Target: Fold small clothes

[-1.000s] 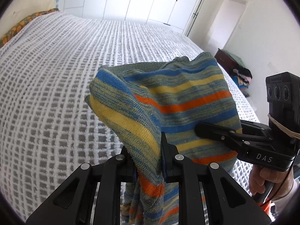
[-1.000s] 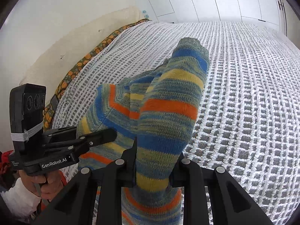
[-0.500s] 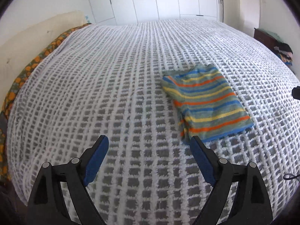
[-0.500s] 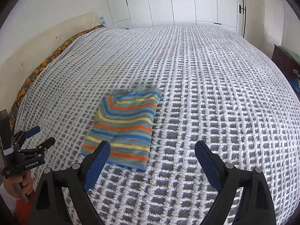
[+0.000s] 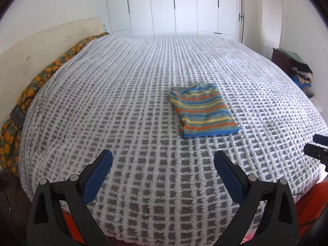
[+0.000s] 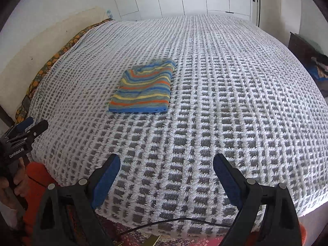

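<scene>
Released striped garment (image 5: 203,110) flat, lengthwise away, claws (image 5: 163,176) apparently apart

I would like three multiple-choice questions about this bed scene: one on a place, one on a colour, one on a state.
1. Where does the striped knitted garment lie?
A. on the grey-and-white checked bedspread
B. on the floor
C. in the left gripper

2. Which colour edges the garment's near side?
A. red
B. blue
C. white

3. How do the right gripper fingers stand?
A. shut on the garment
B. shut on nothing
C. open

Answers:
1 A, it rests flat on the bedspread, apart from both grippers.
2 B, a blue band runs along the near edge.
3 C, the blue pads stand wide apart with only bedspread between.
</scene>
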The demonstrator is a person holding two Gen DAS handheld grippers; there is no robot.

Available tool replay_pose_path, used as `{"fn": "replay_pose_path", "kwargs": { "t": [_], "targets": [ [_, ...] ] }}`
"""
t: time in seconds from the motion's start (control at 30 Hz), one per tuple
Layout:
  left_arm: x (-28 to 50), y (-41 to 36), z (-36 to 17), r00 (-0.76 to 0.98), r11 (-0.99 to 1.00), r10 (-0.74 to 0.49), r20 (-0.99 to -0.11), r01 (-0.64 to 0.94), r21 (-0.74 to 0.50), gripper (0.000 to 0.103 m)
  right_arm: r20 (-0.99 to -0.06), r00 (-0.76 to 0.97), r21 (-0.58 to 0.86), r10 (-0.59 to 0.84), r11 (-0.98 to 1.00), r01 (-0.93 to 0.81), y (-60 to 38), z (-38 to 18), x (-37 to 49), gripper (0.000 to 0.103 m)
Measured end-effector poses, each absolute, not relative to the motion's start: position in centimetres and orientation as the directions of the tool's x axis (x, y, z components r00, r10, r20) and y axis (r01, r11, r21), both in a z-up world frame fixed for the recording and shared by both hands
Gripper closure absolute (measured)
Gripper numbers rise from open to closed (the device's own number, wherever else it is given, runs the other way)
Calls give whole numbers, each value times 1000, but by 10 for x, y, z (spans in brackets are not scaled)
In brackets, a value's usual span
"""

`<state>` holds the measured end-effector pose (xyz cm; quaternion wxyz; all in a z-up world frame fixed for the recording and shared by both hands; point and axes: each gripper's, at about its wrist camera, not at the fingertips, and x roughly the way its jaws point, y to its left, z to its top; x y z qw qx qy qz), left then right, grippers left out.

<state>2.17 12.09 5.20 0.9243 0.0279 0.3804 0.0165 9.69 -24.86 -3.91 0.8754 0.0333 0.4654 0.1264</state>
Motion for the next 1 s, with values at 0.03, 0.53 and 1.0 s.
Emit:
{"fn": "replay_pose_path", "kwargs": {
  "t": [0.03, 0.53, 1.0],
  "targets": [
    [19, 124, 59, 714, 998, 59, -697, -24, 60, 3, -788, 560, 176, 256, 965, -193, -248, -26, 95, 11],
    [-21, 107, 68, 604, 981, 191, -773, -113, 154, 3, -763, 589, 106, 268, 950, -294, -188, 34, 54, 1],
    [-21, 92, 64, 553, 989, 131, -823, -21, 144, 3, -817, 523, 93, 244, 950, -299, -180, 26, 50, 1]
  ]
}}
